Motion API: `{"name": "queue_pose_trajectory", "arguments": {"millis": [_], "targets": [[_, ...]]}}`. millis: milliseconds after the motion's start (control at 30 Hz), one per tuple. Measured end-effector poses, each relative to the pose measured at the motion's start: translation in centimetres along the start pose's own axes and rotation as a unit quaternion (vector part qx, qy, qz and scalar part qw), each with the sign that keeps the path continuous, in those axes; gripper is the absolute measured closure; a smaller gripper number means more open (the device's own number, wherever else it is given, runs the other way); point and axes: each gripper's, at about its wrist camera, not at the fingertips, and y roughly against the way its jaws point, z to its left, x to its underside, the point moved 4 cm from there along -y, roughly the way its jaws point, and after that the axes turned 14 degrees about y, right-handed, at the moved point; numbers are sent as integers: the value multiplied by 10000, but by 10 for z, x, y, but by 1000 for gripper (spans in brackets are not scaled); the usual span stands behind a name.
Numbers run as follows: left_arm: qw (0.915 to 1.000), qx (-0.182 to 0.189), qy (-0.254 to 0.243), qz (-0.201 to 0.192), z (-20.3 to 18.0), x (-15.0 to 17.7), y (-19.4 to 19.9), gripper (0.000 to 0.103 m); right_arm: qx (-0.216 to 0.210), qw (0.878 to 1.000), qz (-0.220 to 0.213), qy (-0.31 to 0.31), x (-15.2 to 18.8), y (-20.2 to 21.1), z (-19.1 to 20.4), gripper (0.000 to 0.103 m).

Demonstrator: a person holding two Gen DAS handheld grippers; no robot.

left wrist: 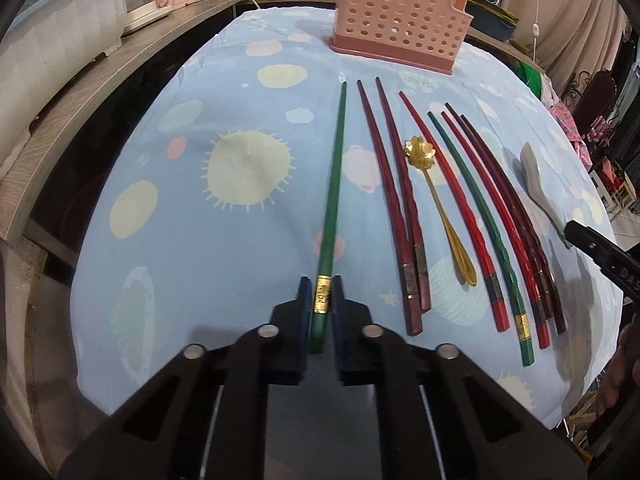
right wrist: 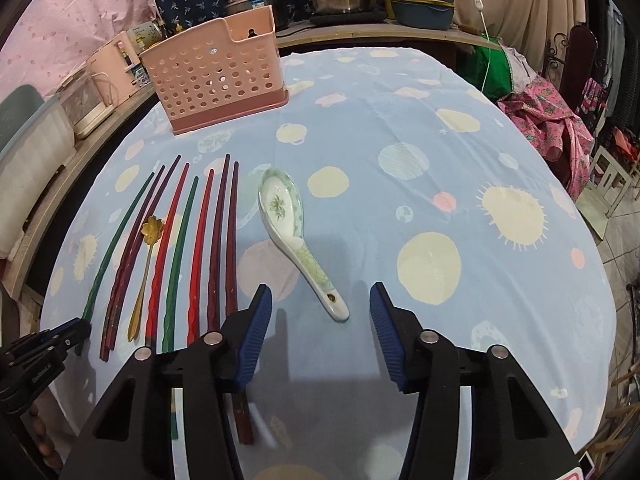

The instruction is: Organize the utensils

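My left tool (left wrist: 322,300) is clamped on a green chopstick (left wrist: 334,184) at its gold band, near the thick end; the stick is slim and tapered, lying on the blue patterned cloth of the bench (left wrist: 200,240), its tip pointing at the pink perforated holder (left wrist: 400,16); its butt end is hidden between my tool's blue pads. To its right I see more chopsticks side by side, red, maroon and another green (left wrist: 476,216), with a gold flower-bowl spoon (left wrist: 432,200) among them. My right tool (right wrist: 320,308) stands partly open, holding nothing; a white ceramic spoon (right wrist: 288,228) with green floral print lies just ahead, its handle end reaching between the pads without touching them. From the left camera that spoon is blurred, partly covered by the right tool.
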Motion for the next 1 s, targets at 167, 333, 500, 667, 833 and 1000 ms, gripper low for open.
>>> {"name": "queue_pose_trajectory", "arguments": {"millis": [167,333,500,667,833,1000], "targets": [[10000,36,-33,-11,-3,-2,-3,95,-60,9999,85,58,-3,-16,0,69],[10000,54,-14,-18,-3,-2,-4,95,-54,9999,74,126,-2,-21,-1,79],[9999,106,27,-9,-2,-2,-2,95,-156,9997,53,160,0,-17,2,90],[9998,168,63,-125,-1,-3,10,96,-264,9995,-63,175,0,-2,6,97],[9986,328,105,-407,-2,-12,34,96,-286,9985,-413,199,-11,28,9,102],[9959,472,137,-756,-5,-29,58,96,-199,9971,-691,266,-24,48,6,102]]}}
